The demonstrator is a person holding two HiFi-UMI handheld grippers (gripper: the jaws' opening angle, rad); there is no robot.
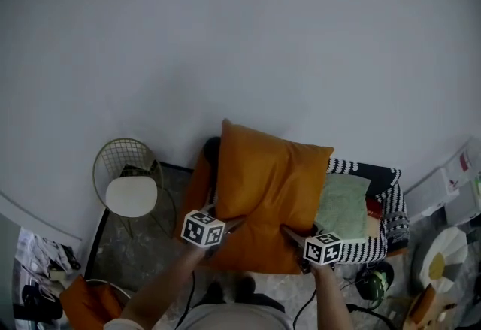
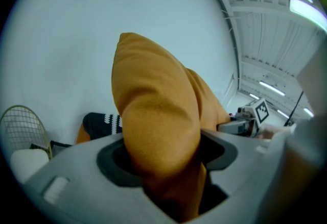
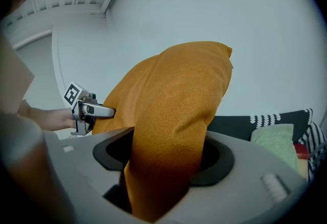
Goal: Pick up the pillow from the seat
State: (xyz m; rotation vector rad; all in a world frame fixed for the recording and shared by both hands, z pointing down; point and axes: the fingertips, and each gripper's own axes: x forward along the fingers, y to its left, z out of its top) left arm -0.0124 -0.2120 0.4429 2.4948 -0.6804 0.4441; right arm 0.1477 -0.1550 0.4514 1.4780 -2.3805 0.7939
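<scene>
An orange pillow (image 1: 267, 186) is lifted and tilted up above the seat (image 1: 376, 234), its top corners near the white wall. My left gripper (image 1: 225, 229) is shut on the pillow's lower left edge, and my right gripper (image 1: 294, 240) is shut on its lower right edge. In the left gripper view the orange pillow (image 2: 156, 116) bulges between the jaws, and the right gripper (image 2: 240, 125) shows beyond it. In the right gripper view the pillow (image 3: 179, 116) fills the gap between the jaws, with the left gripper (image 3: 102, 111) at the far left.
The seat carries a black and white patterned cover (image 1: 379, 242), a pale green cushion (image 1: 342, 208) and another orange cushion (image 1: 197, 189) behind the lifted one. A wire chair with a white seat pad (image 1: 131, 193) stands to the left. Clutter lies at both lower corners.
</scene>
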